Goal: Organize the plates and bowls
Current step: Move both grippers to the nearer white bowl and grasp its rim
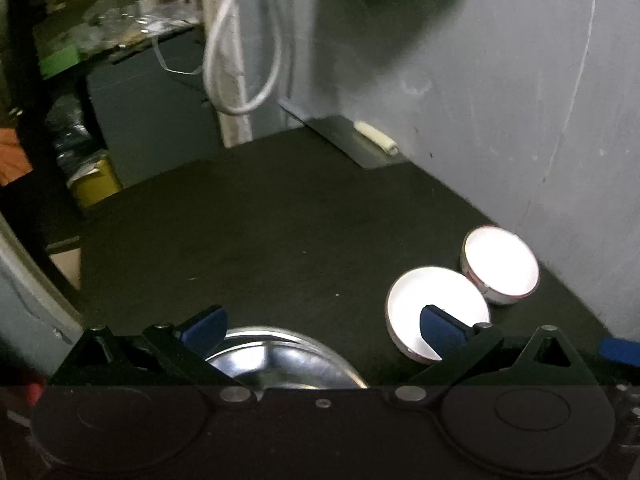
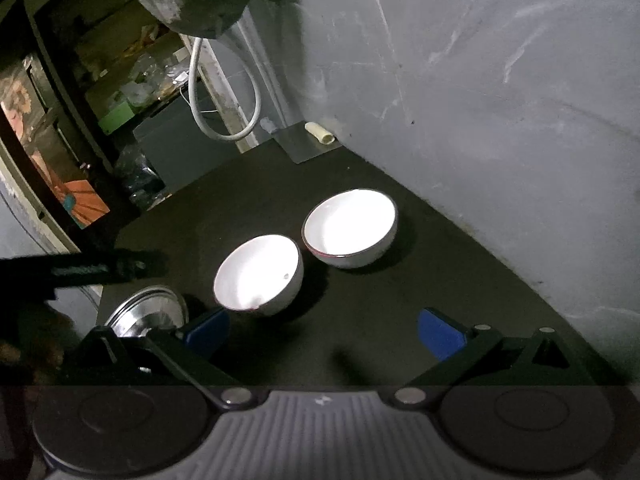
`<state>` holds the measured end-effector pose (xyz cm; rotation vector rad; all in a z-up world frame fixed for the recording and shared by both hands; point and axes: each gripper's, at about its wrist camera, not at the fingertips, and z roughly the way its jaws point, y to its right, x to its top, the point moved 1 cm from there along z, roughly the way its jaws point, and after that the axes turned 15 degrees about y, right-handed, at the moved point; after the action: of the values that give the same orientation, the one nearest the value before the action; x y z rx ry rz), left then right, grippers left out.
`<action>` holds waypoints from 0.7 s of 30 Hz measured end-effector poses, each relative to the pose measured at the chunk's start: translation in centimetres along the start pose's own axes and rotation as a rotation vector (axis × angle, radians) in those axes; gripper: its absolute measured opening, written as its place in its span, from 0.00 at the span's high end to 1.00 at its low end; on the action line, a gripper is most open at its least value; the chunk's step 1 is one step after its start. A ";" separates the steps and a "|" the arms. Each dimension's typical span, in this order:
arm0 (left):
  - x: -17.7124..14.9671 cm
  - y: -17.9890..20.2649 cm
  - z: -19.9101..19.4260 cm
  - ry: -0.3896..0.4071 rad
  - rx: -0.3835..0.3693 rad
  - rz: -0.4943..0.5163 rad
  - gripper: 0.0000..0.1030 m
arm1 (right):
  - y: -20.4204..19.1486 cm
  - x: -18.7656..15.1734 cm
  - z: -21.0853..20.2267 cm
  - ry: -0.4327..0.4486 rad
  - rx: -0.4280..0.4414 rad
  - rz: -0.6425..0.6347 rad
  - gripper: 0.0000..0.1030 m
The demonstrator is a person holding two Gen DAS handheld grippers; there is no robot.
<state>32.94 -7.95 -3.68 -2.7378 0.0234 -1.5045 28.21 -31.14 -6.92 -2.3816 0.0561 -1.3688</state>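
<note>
Both claws are spread apart and hold nothing: the left gripper (image 1: 322, 330) hovers over a steel plate (image 1: 286, 362), the right gripper (image 2: 322, 334) over dark table (image 2: 360, 320). Beyond sit the near bowl (image 2: 258, 276) and far bowl (image 2: 350, 228), just beside each other, near the wall (image 2: 500, 100).

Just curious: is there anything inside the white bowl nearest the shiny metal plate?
Empty: the near white bowl stands upright, its bright inside bare but for one tiny speck.

Shiny metal plate (image 1: 280, 354), matt tabletop (image 1: 248, 232)
</note>
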 end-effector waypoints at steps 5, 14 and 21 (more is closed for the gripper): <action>-0.2 0.6 3.3 -0.055 -0.030 0.025 0.11 | 0.0 -0.1 2.6 -0.009 0.017 0.016 0.10; -0.8 1.5 5.9 -0.109 -0.123 0.004 0.46 | -0.8 -0.5 5.7 -0.039 0.042 0.025 0.32; -1.4 1.7 6.4 -0.139 -0.183 -0.040 0.77 | -1.3 -0.5 7.1 -0.064 0.057 0.044 0.42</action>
<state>37.56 -9.60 -8.30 -2.9974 0.1099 -1.3822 33.67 -27.63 -10.05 -2.3606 0.0503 -1.2568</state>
